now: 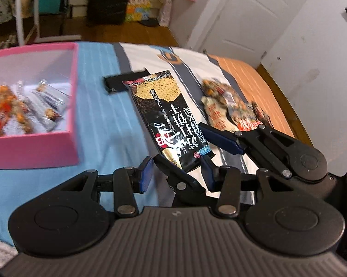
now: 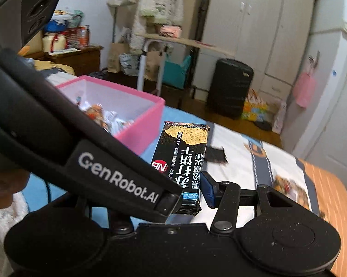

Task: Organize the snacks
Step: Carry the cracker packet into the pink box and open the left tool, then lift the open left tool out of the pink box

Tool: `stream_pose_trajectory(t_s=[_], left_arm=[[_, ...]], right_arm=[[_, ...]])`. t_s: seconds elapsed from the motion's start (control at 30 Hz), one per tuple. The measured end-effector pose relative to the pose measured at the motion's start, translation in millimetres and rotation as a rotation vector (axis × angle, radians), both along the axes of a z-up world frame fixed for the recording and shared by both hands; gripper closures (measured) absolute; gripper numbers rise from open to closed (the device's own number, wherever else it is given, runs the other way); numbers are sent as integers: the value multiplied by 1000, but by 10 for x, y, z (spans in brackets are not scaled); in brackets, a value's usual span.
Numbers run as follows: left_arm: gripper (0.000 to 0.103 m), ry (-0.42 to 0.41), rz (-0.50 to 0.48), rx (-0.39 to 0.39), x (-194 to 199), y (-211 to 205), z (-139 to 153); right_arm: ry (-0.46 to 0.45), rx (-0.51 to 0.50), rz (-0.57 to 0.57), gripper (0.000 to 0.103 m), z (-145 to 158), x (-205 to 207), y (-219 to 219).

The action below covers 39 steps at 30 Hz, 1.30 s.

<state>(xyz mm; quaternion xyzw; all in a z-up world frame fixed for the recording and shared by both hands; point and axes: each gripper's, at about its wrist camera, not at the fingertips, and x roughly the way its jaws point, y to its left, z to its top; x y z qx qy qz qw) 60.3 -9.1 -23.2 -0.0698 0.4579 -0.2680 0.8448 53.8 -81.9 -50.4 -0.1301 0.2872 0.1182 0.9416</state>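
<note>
A long black cracker packet (image 1: pixel 166 115) with a cracker picture and white lettering is held up above the bed. My right gripper (image 1: pixel 191 152) is shut on its near end; it also shows in the right wrist view (image 2: pixel 187 191) holding the packet (image 2: pixel 185 152). My left gripper (image 1: pixel 178 175) is open, its blue pads either side of the packet's near end and the right gripper's finger. The left gripper's body hides the right gripper's left finger in the right wrist view. A pink box (image 1: pixel 46 147) with several small snack packs stands at the left (image 2: pixel 148 124).
More loose snack packs (image 1: pixel 228 106) lie on the bed to the right. A small black box (image 1: pixel 125 80) lies behind the packet. The orange mattress edge (image 1: pixel 265 85) is at the right. A black suitcase (image 2: pixel 228 87) and a table stand on the floor beyond.
</note>
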Motion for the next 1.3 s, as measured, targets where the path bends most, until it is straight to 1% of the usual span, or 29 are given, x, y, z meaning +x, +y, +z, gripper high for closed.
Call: stream_pose_trajectory(t_s=[0.13, 0.23, 0.4, 0.57, 0.73, 0.8, 0.9, 0.97, 1.07, 1.1, 1.13, 1.23, 1.27, 1.3], left_arm=[[60, -39, 69, 4, 56, 282, 100], [60, -63, 131, 25, 168, 510, 140], [60, -58, 224, 50, 467, 907, 109], [60, -8, 296, 64, 796, 1235, -62], [60, 51, 338, 28, 1043, 1424, -300], [60, 67, 341, 21, 1098, 1433, -396], [60, 140, 334, 8, 1252, 1461, -570], [59, 147, 332, 4, 1278, 1465, -639], [51, 128, 350, 1, 1265, 1479, -643], [47, 115, 360, 15, 1255, 1484, -629], [47, 95, 365, 32, 1239, 1492, -607], [46, 15, 368, 111, 1159, 1469, -528], [45, -6, 375, 115, 1118, 1477, -507], [45, -16, 379, 99, 1081, 1495, -479]], right_arm=[[-45, -2, 78, 47, 89, 134, 223], [-69, 22, 144, 47, 79, 323, 383], [-53, 63, 235, 47, -1, 709, 688], [-1, 78, 298, 47, -166, 1085, 946], [63, 56, 316, 47, -318, 1334, 1089], [87, 44, 319, 47, -371, 1407, 1122], [127, 9, 329, 47, -483, 1490, 1163], [131, 8, 323, 47, -501, 1515, 1165], [145, 43, 305, 46, -462, 1565, 1127], [142, 43, 297, 43, -440, 1565, 1116], [141, 36, 298, 39, -415, 1546, 1102], [145, 37, 323, 38, -312, 1476, 1013], [139, 52, 326, 38, -273, 1439, 961], [132, 68, 327, 37, -241, 1399, 904]])
